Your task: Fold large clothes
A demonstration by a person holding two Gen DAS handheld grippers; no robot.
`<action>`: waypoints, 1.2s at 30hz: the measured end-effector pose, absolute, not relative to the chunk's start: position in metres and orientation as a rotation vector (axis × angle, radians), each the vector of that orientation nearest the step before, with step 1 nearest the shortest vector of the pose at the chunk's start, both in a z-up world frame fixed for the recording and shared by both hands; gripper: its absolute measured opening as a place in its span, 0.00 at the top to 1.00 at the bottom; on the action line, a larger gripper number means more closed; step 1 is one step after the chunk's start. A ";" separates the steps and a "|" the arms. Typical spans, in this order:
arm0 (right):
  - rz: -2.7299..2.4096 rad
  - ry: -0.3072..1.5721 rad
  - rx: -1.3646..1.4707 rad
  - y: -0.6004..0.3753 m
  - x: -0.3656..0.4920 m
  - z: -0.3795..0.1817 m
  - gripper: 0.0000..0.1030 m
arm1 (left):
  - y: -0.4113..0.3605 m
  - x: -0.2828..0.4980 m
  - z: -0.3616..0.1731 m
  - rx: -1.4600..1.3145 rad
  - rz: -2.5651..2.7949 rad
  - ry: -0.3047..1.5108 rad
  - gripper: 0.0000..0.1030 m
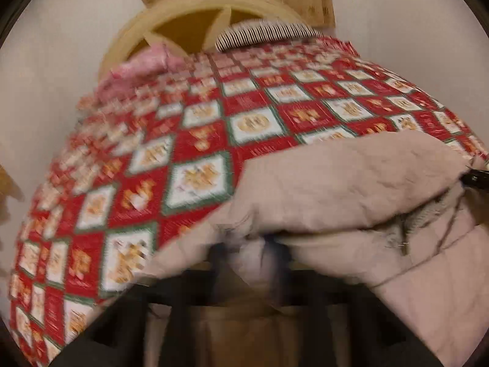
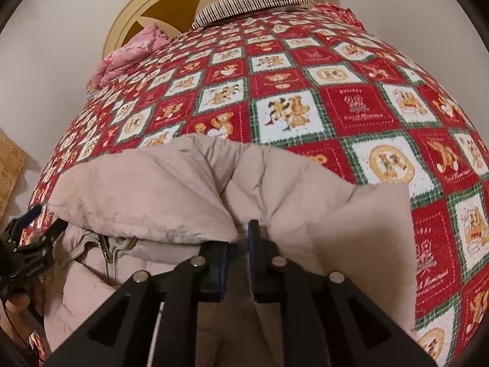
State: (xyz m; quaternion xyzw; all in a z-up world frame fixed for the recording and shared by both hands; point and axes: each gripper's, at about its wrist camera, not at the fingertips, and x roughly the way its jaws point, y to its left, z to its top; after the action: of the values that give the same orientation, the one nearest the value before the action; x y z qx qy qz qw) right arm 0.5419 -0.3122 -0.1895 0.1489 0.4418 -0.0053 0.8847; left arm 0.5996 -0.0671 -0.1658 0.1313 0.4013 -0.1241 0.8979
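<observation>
**Both grippers on the near hem, the jacket's length running away up the bed**

The beige padded jacket lies on the near end of the bed, on the red teddy-bear quilt, and the right gripper is right at its edge. Its blue-padded fingers stand close together with a fold of the beige fabric pinched between them, so that grip looks made. The left gripper sits off to the left side of the same garment, beside the zip, so the two tools span the jacket's near edge, well apart.

The relation that matters: the garment lies ahead of and above both sets of fingers, its bulk stretching away towards the headboard and the striped pillow. A fold carried forward would likely travel that way, and the right gripper seems the better placed to lead it.

Now the trouble spots. The left wrist view is smeared with motion blur; the left gripper is buried under a roll of fabric, and whether its fingers are together or apart cannot be told. The jacket's far edge, sleeves and collar are hard to separate among the puffy folds. A pink bundle sits near the headboard, far from the action.
</observation>
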 end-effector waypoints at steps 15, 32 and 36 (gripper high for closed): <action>-0.152 0.799 0.274 -0.307 0.521 -0.144 0.38 | -0.056 0.564 -0.178 0.261 -0.207 0.869 0.96; -0.196 0.619 0.281 -0.271 0.506 -0.102 0.25 | -0.060 0.553 -0.195 0.402 -0.204 0.820 0.96; -0.263 0.633 0.308 -0.289 0.508 -0.110 0.25 | -0.064 0.548 -0.197 0.431 -0.198 0.803 0.96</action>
State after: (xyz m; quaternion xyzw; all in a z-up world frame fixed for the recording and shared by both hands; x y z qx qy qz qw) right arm 0.5077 -0.2889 -0.1098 0.1506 0.3089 -0.1283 0.9303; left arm 0.5477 -0.0644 -0.1973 0.2077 0.3871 -0.0956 0.8932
